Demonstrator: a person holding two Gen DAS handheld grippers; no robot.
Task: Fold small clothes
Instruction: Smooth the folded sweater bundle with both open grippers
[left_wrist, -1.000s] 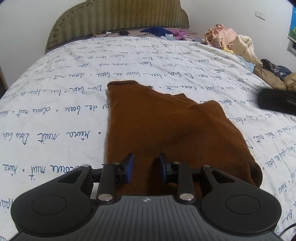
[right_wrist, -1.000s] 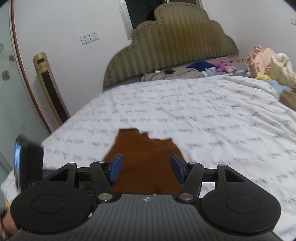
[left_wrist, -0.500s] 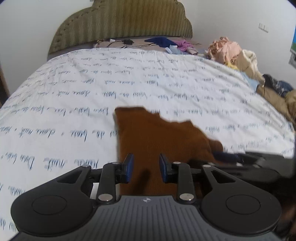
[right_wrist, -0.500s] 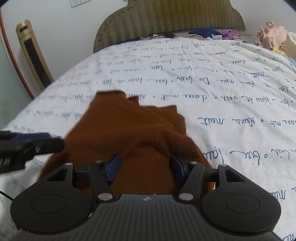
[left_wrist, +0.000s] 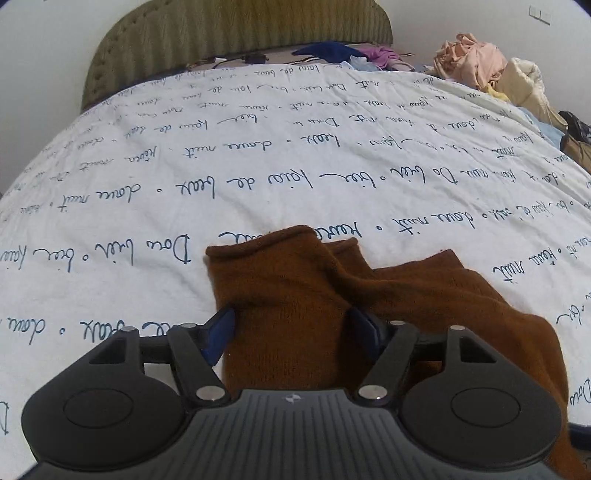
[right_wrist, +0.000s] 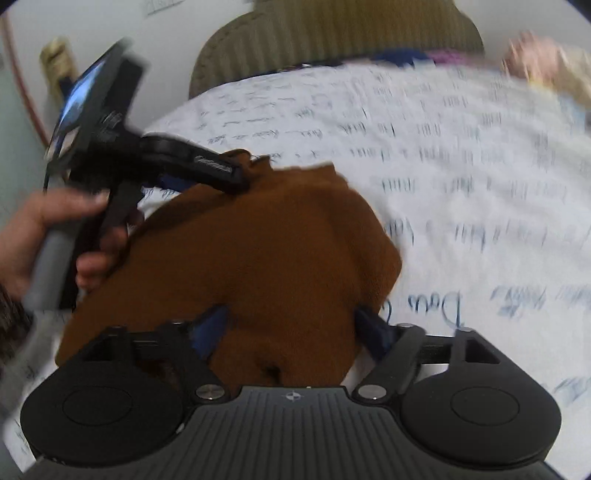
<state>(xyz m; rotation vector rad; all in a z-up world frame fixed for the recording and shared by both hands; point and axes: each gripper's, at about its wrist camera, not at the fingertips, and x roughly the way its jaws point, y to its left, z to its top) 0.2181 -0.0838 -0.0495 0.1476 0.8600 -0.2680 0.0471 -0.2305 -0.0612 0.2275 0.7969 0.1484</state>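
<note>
Much of the right wrist view is blurred, and the gripper bodies hide the near edge of the brown garment (left_wrist: 332, 295). It lies rumpled and partly folded on the bedsheet (left_wrist: 147, 206). The left gripper (left_wrist: 291, 328) and right gripper (right_wrist: 291, 325) are opening, the cloth between their spread fingers, unpinched.

Bed with white cover (left_wrist: 258, 155) printed in blue handwriting. Olive ribbed headboard (left_wrist: 236, 40), scalloped top. Heap of pink and cream clothes (left_wrist: 480, 66) at far right edge. Blue and purple garments (left_wrist: 343, 53) and black cable (left_wrist: 236, 59) beside headboard. White walls (left_wrist: 44, 66).
</note>
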